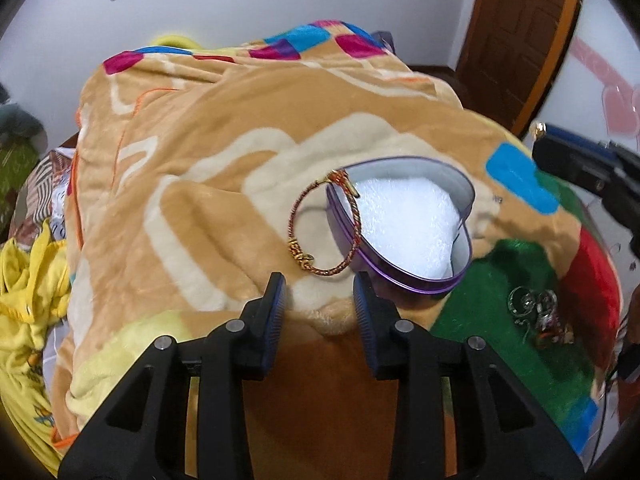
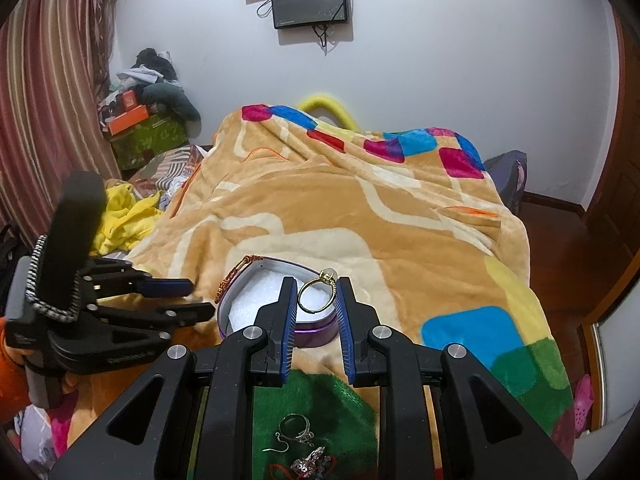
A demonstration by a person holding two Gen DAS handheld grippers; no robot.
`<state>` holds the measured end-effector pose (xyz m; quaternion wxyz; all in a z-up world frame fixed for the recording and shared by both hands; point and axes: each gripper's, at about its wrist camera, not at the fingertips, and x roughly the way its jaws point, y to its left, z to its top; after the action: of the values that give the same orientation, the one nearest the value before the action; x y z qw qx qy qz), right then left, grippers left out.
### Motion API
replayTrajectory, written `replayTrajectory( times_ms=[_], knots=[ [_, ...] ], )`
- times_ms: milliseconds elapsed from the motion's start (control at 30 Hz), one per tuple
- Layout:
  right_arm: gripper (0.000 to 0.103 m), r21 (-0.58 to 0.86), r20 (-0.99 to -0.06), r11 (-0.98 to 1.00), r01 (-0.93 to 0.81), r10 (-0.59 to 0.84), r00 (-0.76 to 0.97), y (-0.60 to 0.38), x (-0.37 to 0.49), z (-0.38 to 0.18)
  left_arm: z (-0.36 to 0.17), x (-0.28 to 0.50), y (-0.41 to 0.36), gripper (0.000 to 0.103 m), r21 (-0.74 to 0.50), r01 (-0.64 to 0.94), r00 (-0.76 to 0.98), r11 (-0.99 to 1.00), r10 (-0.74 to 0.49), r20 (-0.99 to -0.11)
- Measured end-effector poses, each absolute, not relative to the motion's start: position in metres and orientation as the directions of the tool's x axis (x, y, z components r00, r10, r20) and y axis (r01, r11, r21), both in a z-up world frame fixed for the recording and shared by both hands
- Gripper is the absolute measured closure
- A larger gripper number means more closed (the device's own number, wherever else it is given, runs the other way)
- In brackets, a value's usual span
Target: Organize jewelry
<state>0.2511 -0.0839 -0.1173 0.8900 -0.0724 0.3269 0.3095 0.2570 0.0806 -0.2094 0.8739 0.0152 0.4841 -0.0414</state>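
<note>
A purple heart-shaped tin with white padding sits on the blanket; it also shows in the right wrist view. A red-and-gold braided bracelet leans over its left rim, half in and half out. My left gripper is open and empty just before the bracelet. My right gripper is shut on a gold ring with a pale stone, held above the tin. The left gripper shows at the left of the right wrist view.
A small pile of rings and earrings lies on the green patch of the blanket; it also shows in the left wrist view. Yellow clothes lie left of the bed. A wooden door stands at the back right.
</note>
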Motion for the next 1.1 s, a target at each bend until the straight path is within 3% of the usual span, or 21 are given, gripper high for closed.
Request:
replayTrajectory(
  times_ms=[533, 967, 1067, 1100],
  knots=[
    [0.085, 0.089, -0.665, 0.778, -0.622, 0.511, 0.545, -0.076, 0.264, -0.128, -0.217, 0.271, 0.074, 0.103, 0.032, 0.142, 0.559, 0.989, -0.053, -0.828],
    [0.085, 0.099, -0.676, 0.767, -0.634, 0.519, 0.523, -0.068, 0.271, -0.129, -0.19, 0.267, 0.103, 0.103, -0.088, 0.093, 0.588, 0.992, -0.126, -0.799],
    [0.085, 0.1, -0.677, 0.771, -0.629, 0.516, 0.525, -0.069, 0.271, -0.129, -0.186, 0.273, 0.111, 0.094, -0.166, 0.095, 0.558, 0.982, -0.191, -0.808],
    [0.085, 0.099, -0.676, 0.773, -0.627, 0.514, 0.527, -0.07, 0.27, -0.129, -0.184, 0.276, 0.114, 0.085, -0.19, 0.086, 0.554, 0.978, -0.206, -0.807]
  ],
)
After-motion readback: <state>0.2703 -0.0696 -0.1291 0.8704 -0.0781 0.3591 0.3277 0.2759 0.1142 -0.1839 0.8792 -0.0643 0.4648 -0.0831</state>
